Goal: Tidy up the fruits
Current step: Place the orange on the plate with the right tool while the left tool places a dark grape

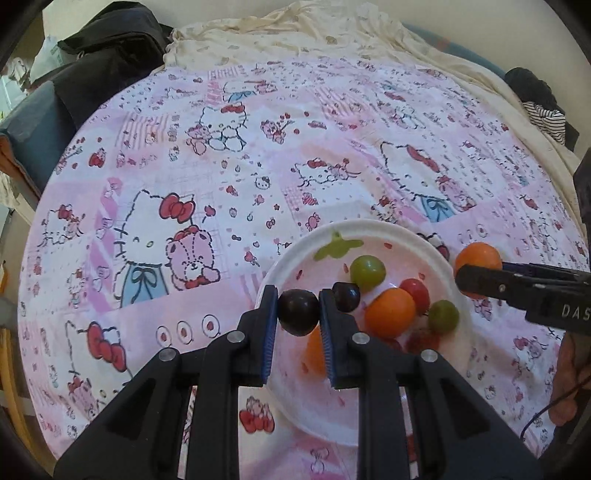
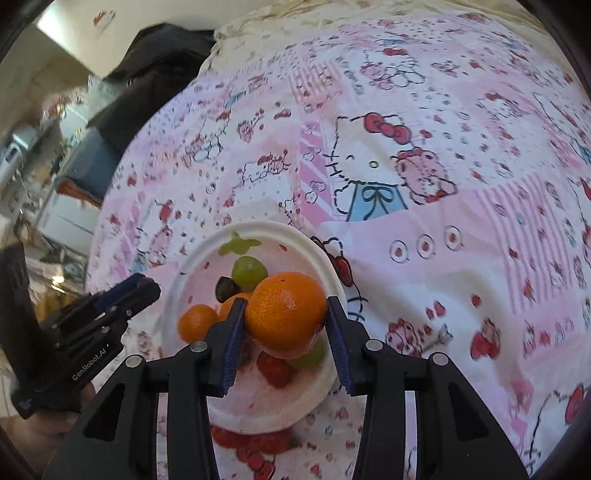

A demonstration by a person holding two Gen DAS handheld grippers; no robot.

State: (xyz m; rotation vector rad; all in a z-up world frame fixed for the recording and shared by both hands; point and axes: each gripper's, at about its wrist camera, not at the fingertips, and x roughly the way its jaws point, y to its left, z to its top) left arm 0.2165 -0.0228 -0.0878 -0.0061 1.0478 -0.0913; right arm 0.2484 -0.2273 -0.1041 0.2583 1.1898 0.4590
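A white plate (image 1: 288, 258) lies on a pink cartoon-print cloth and holds several fruits: green grapes (image 1: 367, 272), a dark grape (image 1: 346, 295), an orange (image 1: 390, 312) and red tomatoes (image 1: 416, 293). My left gripper (image 1: 298, 312) is shut on a dark purple grape (image 1: 298, 312) just above the plate's left part. My right gripper (image 2: 286, 317) is shut on a larger orange (image 2: 286, 314) above the plate's (image 2: 207, 251) right rim; it also shows in the left wrist view (image 1: 478, 256).
The cloth (image 1: 184, 166) covers a bed-like surface with a cream sheet (image 1: 295, 33) at the far edge. Dark bags and clothes (image 1: 107, 55) lie at the far left, striped clothing (image 1: 546, 118) at the far right.
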